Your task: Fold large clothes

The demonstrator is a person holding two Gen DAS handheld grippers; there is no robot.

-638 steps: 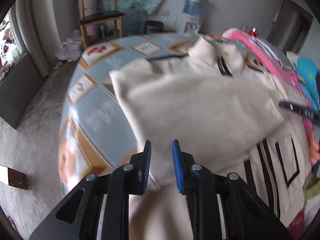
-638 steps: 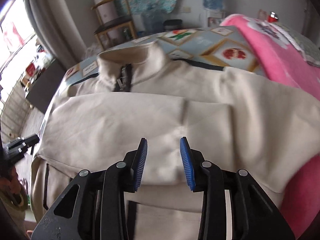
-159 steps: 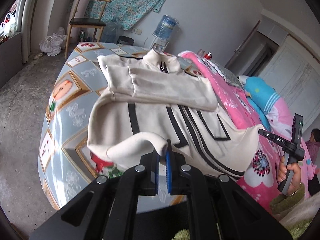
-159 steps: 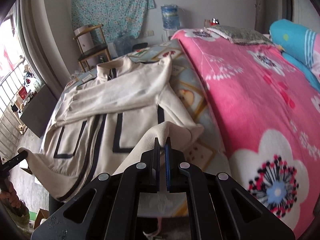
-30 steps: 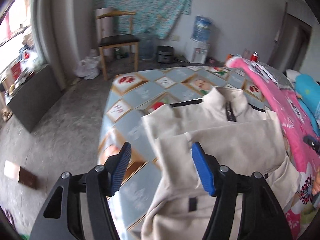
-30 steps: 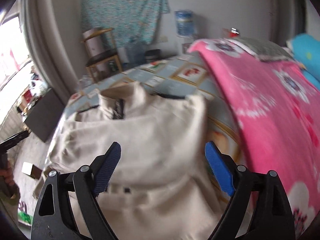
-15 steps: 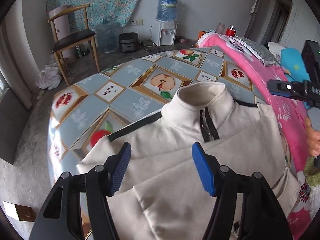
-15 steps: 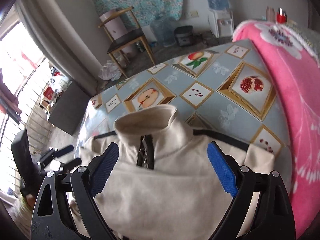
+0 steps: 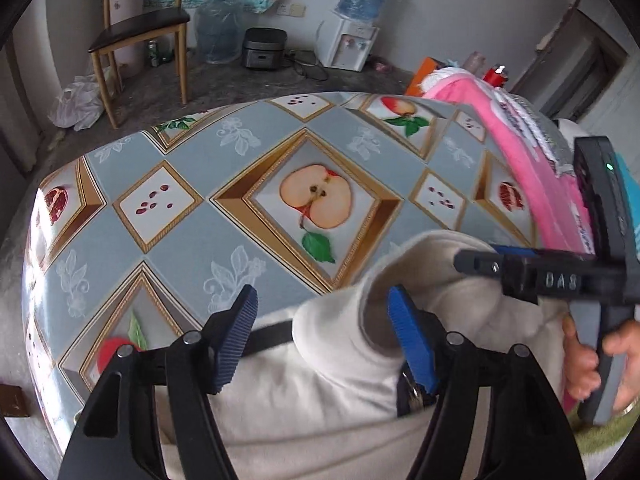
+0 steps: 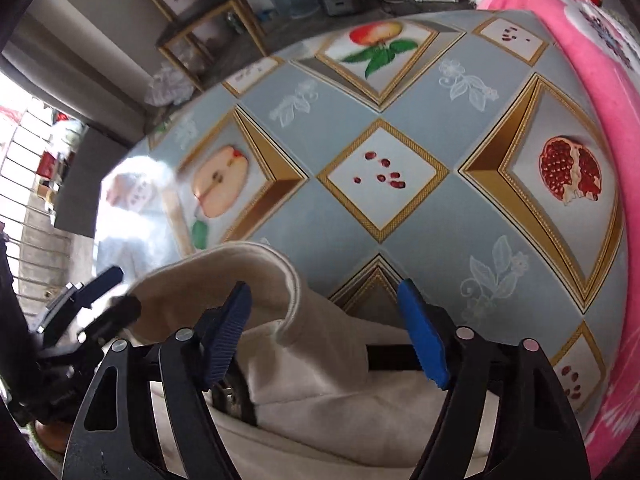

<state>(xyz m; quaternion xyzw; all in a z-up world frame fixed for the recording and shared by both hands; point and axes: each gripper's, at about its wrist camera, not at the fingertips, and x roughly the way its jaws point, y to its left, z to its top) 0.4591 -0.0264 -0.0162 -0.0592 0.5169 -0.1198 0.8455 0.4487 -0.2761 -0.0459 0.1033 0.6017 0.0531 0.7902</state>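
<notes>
A cream zip jacket (image 9: 304, 408) with black stripes lies folded on the fruit-patterned bed sheet (image 9: 192, 160). Its stand-up collar (image 9: 424, 264) points toward the bed's far edge. My left gripper (image 9: 322, 340) hangs over the collar's left half, and its jaws are opening, with cloth between them but not pinched. My right gripper (image 10: 324, 336) straddles the collar's right end (image 10: 280, 272); its jaws are closing, and the pads are off the cloth. Each gripper shows in the other view: the right gripper (image 9: 480, 254) with a hand (image 9: 580, 360) on its handle, and the left gripper (image 10: 116, 292).
A pink blanket (image 9: 520, 152) covers the bed to the right (image 10: 592, 60). Beyond the bed's far edge are bare floor, a wooden chair (image 9: 136, 32), a rice cooker (image 9: 264, 46) and a water dispenser (image 9: 352, 40).
Both grippers have moved forward and down to the collar, which now lies between their jaws. The right jaws have narrowed.
</notes>
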